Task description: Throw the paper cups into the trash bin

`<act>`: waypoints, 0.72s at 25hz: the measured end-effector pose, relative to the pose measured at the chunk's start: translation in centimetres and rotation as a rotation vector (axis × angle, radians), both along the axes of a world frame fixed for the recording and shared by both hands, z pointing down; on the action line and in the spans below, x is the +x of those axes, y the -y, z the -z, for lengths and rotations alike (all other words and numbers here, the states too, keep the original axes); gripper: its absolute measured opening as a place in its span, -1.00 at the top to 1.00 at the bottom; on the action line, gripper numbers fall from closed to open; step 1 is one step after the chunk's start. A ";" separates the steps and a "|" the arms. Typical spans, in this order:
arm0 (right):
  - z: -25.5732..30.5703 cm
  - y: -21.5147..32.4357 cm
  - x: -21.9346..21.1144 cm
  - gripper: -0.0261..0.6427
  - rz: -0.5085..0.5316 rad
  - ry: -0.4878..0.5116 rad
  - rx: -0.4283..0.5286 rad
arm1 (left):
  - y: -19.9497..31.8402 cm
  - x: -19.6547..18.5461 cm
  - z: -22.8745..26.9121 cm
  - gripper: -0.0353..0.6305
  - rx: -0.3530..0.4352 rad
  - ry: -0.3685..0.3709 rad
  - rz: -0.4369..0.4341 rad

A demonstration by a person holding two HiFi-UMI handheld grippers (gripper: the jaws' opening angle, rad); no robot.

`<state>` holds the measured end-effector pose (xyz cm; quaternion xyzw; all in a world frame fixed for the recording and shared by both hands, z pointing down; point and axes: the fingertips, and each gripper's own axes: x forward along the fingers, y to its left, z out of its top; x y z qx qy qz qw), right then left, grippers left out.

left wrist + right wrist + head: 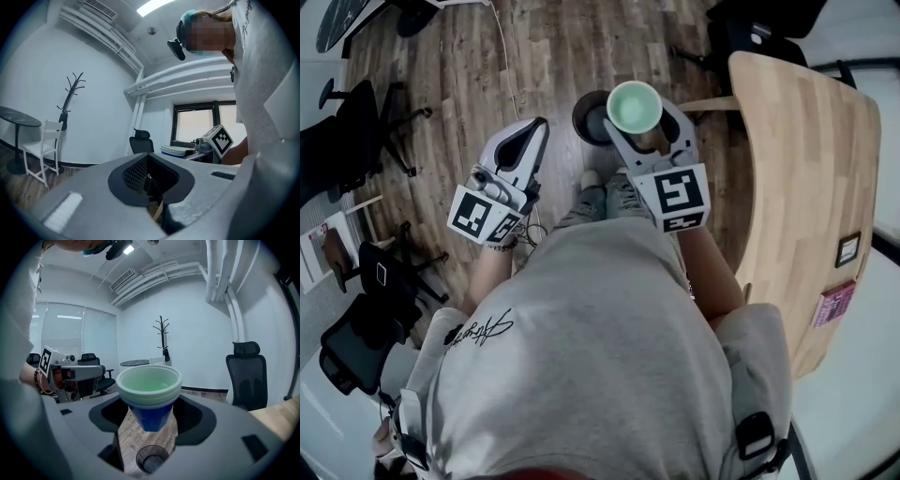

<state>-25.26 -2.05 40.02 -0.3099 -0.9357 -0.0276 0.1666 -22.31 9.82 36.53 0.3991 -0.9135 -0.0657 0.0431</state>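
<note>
A stack of paper cups (635,106), pale green inside and blue outside, stands upright between the jaws of my right gripper (637,114), which is shut on it. The stack hangs just right of and above a round dark trash bin (589,118) on the wood floor. In the right gripper view the cups (149,391) fill the middle and the bin (152,458) shows straight below them. My left gripper (528,141) is held to the left of the bin at about the same height. Its jaws (150,180) are together with nothing in them.
A light wooden table (806,178) runs along the right, with a small black frame (847,249) and a pink card (832,305) on it. Black office chairs (356,122) stand at the left. An office chair (246,376) and a coat rack (162,341) stand further off.
</note>
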 end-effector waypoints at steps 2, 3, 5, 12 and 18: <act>-0.9 -0.3 -0.8 0.08 0.014 -0.006 0.006 | -0.2 -0.7 -0.8 0.88 0.005 -0.013 0.014; -1.2 -0.6 -1.1 0.08 0.022 -0.004 0.010 | -0.3 -0.9 -1.2 0.88 0.006 -0.020 0.019; -2.0 -1.2 -1.5 0.08 0.039 -0.007 0.019 | -0.7 -1.2 -2.0 0.88 0.007 -0.036 0.026; -6.5 -2.2 -2.3 0.07 0.083 -0.074 0.031 | -1.1 -1.8 -5.2 0.88 0.027 -0.088 0.072; -11.0 -3.2 -2.6 0.08 0.121 -0.121 0.049 | -1.2 -2.4 -7.8 0.88 0.024 -0.122 0.090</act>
